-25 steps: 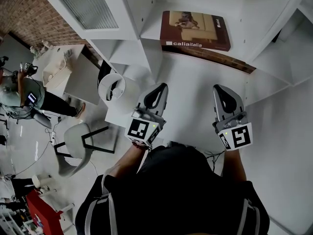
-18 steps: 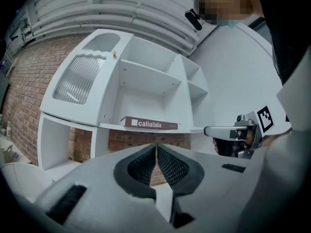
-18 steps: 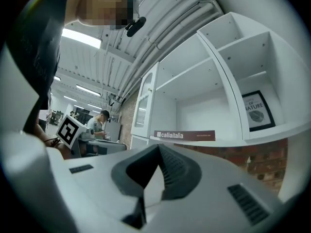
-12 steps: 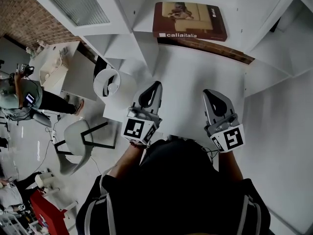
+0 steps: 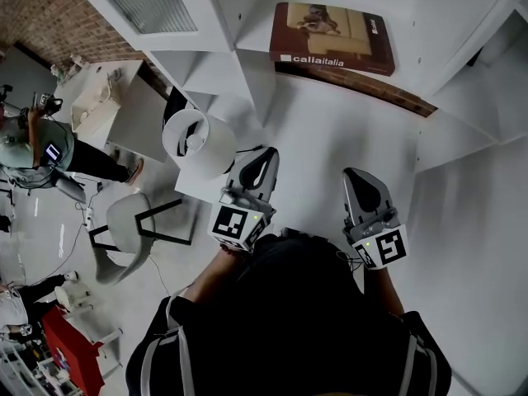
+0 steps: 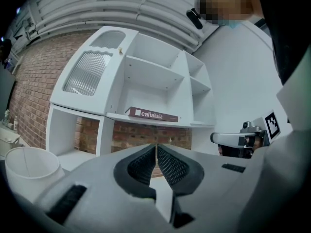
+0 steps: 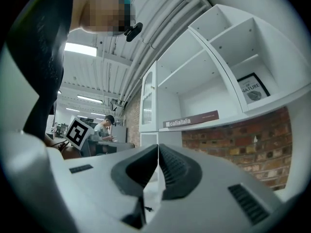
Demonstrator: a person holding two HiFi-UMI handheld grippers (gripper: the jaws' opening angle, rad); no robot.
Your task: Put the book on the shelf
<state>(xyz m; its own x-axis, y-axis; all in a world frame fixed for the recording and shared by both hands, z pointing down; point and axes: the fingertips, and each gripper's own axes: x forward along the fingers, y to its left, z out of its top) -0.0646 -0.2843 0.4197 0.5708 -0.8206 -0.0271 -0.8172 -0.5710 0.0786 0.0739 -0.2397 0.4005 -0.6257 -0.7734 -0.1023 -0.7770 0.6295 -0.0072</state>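
Note:
A brown book [image 5: 332,38] with "calia italia" on its spine lies flat on a shelf of the white shelf unit [image 5: 247,15]. The same book [image 6: 153,114] shows in the left gripper view and, in the right gripper view, the book [image 7: 190,120] lies on that shelf. My left gripper [image 5: 259,165] is held below the shelf, its jaws shut with nothing between them. My right gripper [image 5: 360,185] hangs beside it to the right, also shut and empty. Both are well apart from the book.
A white lampshade [image 5: 198,143] stands just left of the left gripper. A framed picture [image 7: 251,88] sits in a cubby at the unit's right. A brick wall [image 6: 39,91] is behind the unit. A grey chair [image 5: 132,233] and a person [image 5: 41,151] at a desk are at the left.
Both grippers have drawn back from the shelf toward my body. The book stays flat on its shelf. The lampshade now appears closer to the left gripper.

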